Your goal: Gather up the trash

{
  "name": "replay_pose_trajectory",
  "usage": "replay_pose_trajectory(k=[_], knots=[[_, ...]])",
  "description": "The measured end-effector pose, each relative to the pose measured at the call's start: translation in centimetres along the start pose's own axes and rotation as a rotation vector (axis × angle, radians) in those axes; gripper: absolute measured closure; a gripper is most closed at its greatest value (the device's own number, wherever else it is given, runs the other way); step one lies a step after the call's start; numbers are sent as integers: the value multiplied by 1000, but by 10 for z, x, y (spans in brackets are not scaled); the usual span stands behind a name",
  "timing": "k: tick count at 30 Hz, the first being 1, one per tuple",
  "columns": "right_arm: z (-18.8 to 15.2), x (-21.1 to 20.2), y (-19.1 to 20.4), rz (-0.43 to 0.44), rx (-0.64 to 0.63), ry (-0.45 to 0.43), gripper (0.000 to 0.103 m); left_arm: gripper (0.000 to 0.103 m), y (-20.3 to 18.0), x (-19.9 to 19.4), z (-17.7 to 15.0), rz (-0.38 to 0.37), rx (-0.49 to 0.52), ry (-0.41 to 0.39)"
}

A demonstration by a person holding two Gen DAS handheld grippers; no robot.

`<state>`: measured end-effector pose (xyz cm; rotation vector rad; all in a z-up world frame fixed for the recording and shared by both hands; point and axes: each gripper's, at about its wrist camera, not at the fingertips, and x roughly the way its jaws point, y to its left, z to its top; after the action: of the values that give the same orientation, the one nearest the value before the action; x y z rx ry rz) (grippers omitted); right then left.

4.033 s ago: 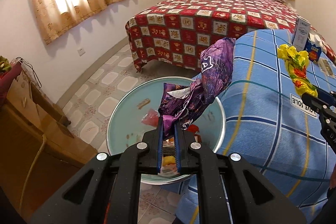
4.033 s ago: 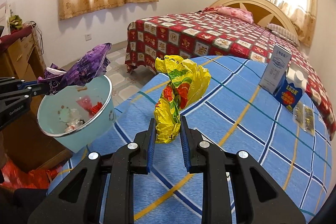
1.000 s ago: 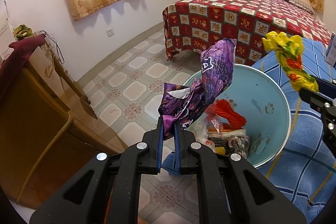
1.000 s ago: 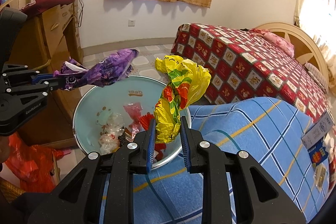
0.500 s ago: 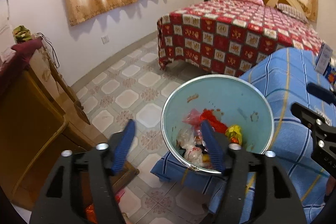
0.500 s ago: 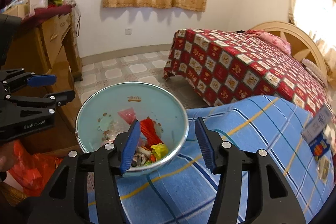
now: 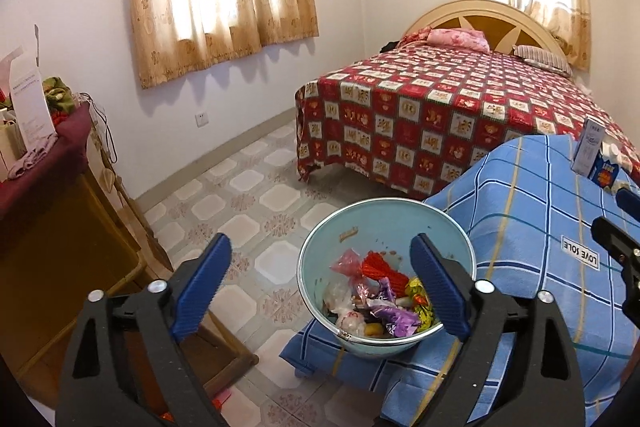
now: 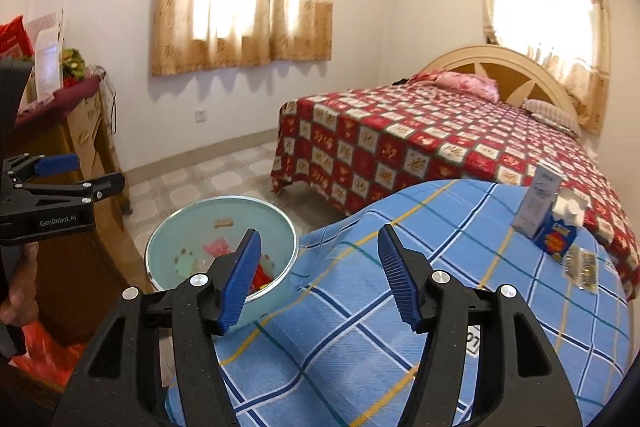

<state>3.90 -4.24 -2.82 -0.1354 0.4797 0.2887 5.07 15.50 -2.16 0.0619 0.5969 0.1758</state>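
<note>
We hold our left gripper (image 7: 320, 279) with its blue-padded jaws spread wide and nothing between them; our right gripper (image 8: 318, 273) is likewise spread wide and bare, and our left hand (image 8: 18, 291) grips its handle at the far left

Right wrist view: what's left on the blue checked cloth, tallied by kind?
Tall white box: 1
Blue carton with white cap: 1
Flat foil packets: 2, as far as the blur lets me tell
Total: 4
</note>
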Motion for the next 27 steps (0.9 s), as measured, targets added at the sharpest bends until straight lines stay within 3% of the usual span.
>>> replay_pose_trajectory(k=[27], knots=[[3,-20,-13,-21,38,-37,40,6,-3,-3,1,18,9,5]])
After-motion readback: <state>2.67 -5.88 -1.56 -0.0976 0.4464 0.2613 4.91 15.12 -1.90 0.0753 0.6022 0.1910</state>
